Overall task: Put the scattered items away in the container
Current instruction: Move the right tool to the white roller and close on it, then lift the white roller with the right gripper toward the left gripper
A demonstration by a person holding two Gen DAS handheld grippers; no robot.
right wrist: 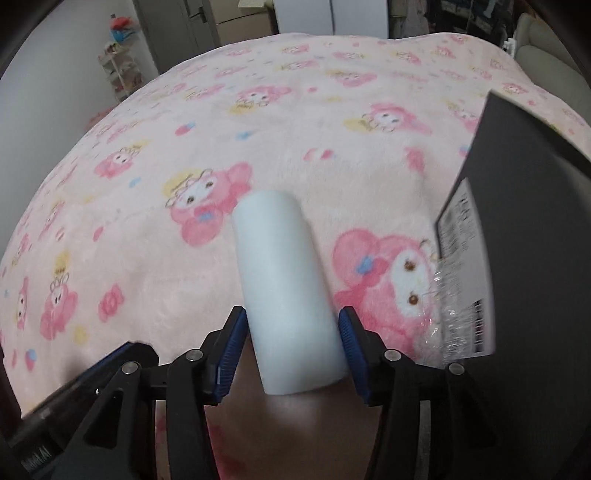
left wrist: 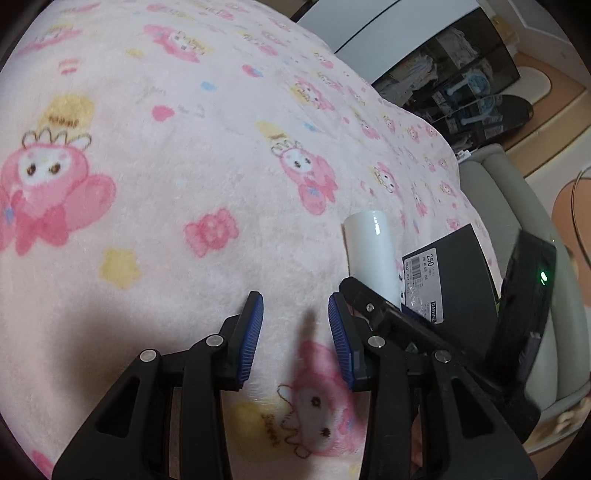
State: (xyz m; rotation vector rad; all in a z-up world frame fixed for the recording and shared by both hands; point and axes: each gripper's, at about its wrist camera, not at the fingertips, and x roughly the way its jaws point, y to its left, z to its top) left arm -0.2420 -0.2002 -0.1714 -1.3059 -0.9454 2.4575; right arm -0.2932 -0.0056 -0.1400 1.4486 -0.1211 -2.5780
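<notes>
A white cylinder (right wrist: 288, 295) lies lengthwise between the blue pads (right wrist: 231, 350) of my right gripper (right wrist: 291, 350), which is shut on its near end just above the pink cartoon-print blanket (right wrist: 147, 229). In the left wrist view the same cylinder (left wrist: 369, 251) shows beside a black box (left wrist: 458, 273) with a white barcode label. That black box (right wrist: 517, 229) fills the right side of the right wrist view, close to the cylinder. My left gripper (left wrist: 295, 339) hovers open over the blanket (left wrist: 166, 166), holding nothing, just left of the cylinder.
The blanket covers a wide bed. A grey padded seat (left wrist: 517, 206) runs along the bed's right edge, with a dark glass-fronted cabinet (left wrist: 465, 81) behind it. A small shelf rack (right wrist: 122, 74) and a door (right wrist: 177, 29) stand beyond the far side.
</notes>
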